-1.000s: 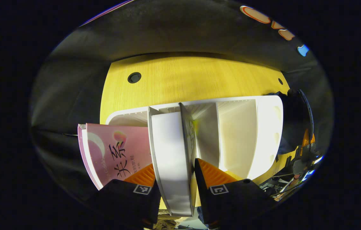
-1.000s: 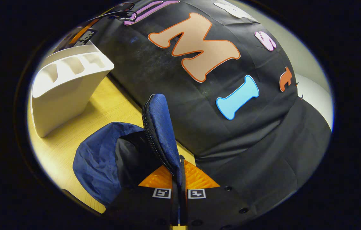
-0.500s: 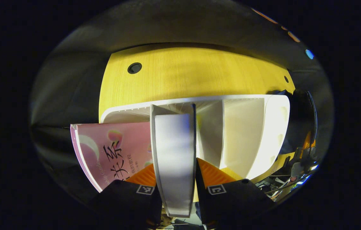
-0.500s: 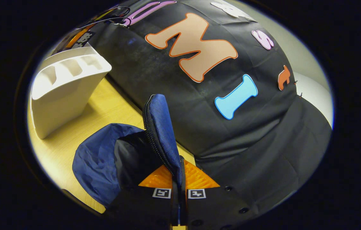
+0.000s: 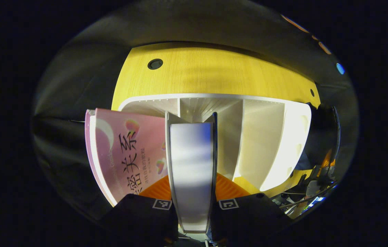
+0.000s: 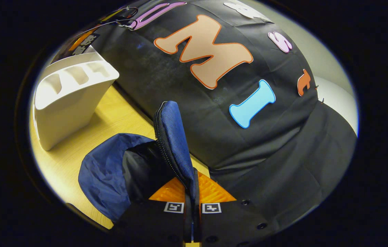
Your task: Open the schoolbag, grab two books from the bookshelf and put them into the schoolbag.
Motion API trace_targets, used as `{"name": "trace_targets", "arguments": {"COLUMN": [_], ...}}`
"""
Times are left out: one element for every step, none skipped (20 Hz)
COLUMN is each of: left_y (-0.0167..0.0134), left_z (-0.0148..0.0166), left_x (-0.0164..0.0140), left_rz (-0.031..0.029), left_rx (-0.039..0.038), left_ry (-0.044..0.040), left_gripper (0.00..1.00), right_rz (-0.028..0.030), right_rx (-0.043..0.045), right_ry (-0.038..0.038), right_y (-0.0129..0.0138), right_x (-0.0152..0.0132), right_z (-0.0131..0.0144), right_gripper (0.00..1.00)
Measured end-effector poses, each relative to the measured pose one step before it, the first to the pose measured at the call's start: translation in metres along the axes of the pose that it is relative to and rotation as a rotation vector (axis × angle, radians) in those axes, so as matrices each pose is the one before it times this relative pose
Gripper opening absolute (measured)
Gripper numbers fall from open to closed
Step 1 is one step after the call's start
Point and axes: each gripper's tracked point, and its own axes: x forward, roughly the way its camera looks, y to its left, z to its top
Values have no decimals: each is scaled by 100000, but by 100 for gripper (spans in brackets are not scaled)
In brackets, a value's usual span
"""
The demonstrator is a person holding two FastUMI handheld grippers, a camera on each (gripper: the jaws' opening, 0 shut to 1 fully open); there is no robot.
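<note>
Pink on its cover, a book (image 5: 127,154) leans at the left end of the white bookshelf (image 5: 266,137) in the left gripper view, with large dark Chinese characters printed down it; I leave them unread. Just right of it, the left gripper (image 5: 194,192) is clamped on a second book (image 5: 191,171), whose pale page edges face the camera, one finger pressing each cover. Compared with a second ago, this book stands straighter between the fingers and the shelf's dividers show more fully behind it. The shelf sits on a yellow wooden table (image 5: 214,72).

In the right gripper view, the right gripper (image 6: 193,192) is pinched tight on the zippered rim of the blue schoolbag (image 6: 108,175), holding the flap upright so the dark inside lies open. Small square black-and-white markers sit on both fingers. The bookshelf (image 6: 67,103) stands on the table well to the left, almost as it did a second ago.
</note>
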Motion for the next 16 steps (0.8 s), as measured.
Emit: {"name": "trace_targets", "arguments": {"left_y": [22, -92, -179, -188, -317, -263, -141, -269, -363, -255, -338, -327, -432, -387, -579, -533], "left_z": [-240, -167, -305, -214, -124, -72, -271, -164, -325, -214, -243, -187, -329, -29, 46, 361], "left_x": [-787, -868, -892, -908, -799, -967, -855, -1007, -1003, -1046, -1297, -1126, -1103, -1067, -1248, -971], "left_rz": [139, 251, 325, 92, -10, 186, 311, -118, -632, -712, -815, -1123, -1005, -1029, -1283, -1636], "left_rx": [463, -21, -363, -316, -446, -256, -447, -213, -302, -795, -1322, -1066, -996, -835, -853, -692], "left_ry": [-1124, -971, -812, -973, -1945, -2004, -2094, -1777, -1726, -1442, -1614, -1201, -1225, -1681, -2399, -2420], "left_gripper": [34, 34, 37, 35, 35, 35, 35, 34, 34, 32, 34, 34, 33, 31, 34, 35], "right_rz": [99, 98, -25, -72, -49, 46, 78, 409, 323, 237, 136, 155, 270, 175, -86, -74], "right_rx": [282, 234, 261, 684, 693, 386, 260, 634, 539, 374, 258, 388, 394, 280, 435, 499], "right_ry": [-296, -335, -448, -560, -387, -210, -219, -253, -146, -202, -248, -277, -256, -155, -331, -232], "right_y": [-15, -112, -166, -110, -216, -244, -134, -206, -142, -199, -142, -184, -190, 348, -252, -219], "right_x": [-70, 238, 6, -116, -64, -22, -54, -143, 29, 98, 20, -84, -56, -83, -64, 150], "right_z": [81, 17, 43, 104, -29, -105, 21, 34, 13, -105, 9, -23, 38, -222, 39, -12], "right_gripper": [5, 5, 5, 5, 5, 5, 5, 5, 5, 5, 5, 5, 5, 5, 5, 5]}}
